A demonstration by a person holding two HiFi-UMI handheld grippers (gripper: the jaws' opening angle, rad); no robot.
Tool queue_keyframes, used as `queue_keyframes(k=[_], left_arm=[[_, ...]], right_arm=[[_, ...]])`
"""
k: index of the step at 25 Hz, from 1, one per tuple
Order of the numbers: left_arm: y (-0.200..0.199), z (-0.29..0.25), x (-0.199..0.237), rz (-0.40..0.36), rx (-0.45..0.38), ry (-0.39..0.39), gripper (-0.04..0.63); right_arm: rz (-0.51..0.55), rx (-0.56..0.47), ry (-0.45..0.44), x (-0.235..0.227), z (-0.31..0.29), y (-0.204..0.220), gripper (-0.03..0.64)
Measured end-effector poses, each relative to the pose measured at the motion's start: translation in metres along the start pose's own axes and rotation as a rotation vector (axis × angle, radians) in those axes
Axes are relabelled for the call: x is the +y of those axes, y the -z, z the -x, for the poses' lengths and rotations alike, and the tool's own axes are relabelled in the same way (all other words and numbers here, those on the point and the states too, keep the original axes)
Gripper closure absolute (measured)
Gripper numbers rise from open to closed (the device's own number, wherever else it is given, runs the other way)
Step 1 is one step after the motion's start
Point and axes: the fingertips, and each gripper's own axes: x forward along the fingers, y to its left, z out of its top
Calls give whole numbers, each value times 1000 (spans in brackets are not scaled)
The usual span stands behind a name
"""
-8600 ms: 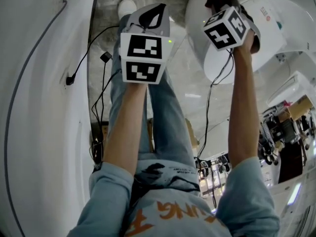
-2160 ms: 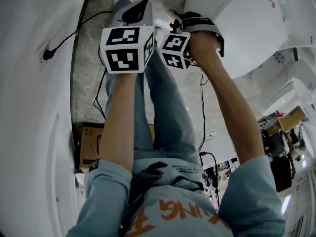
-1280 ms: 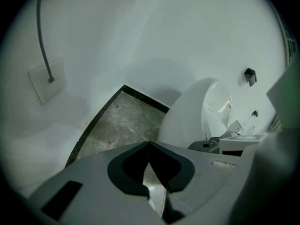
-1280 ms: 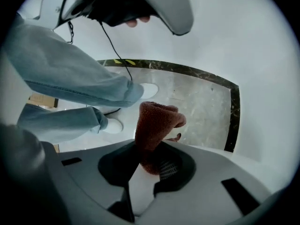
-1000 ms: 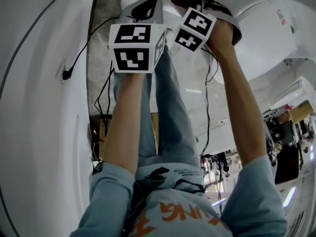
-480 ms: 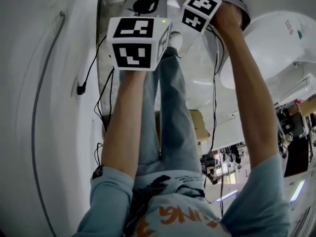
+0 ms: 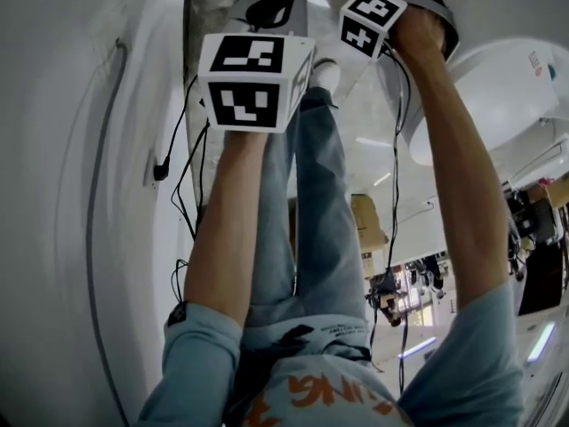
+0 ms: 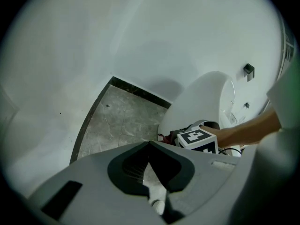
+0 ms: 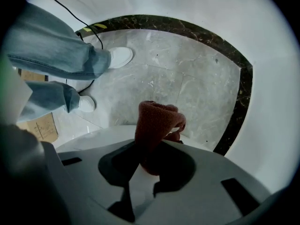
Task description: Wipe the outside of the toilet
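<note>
Currently, the right gripper is clamping a red cloth just beside the toilet, seemingly mid-wipe on its outer shell, while the left gripper is hanging closed and empty, so the next stroke probably needs firm contact along the curve.

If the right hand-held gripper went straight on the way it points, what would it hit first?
The red cloth clamped in the right hand-held gripper leads. Just beyond is the white curved toilet, grey floor farther off. Depth is unclear, but the toilet probably comes first.
</note>
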Motion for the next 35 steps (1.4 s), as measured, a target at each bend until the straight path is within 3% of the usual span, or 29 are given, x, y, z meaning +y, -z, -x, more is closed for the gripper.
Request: queue_keyframes(k=[7,16,21,31,35], left_arm=[[-3,1,2,-18,-9,1,601],[17,17,-6,8,-15,-24,601],[29,29,-10,10,-29,-37,602],[94,54,-21,26,-4,-78,601],[104,60,-32,32,-12,-88,601]], right_arm=[[26,71,-70,24,-11,4,535],[36,83,-138,77,-3,0,535],[89,90,-133,104,-1,2,535],[159,96,-135,173,-11,-12,535],[170,103,-162,192,-7,-7,537]])
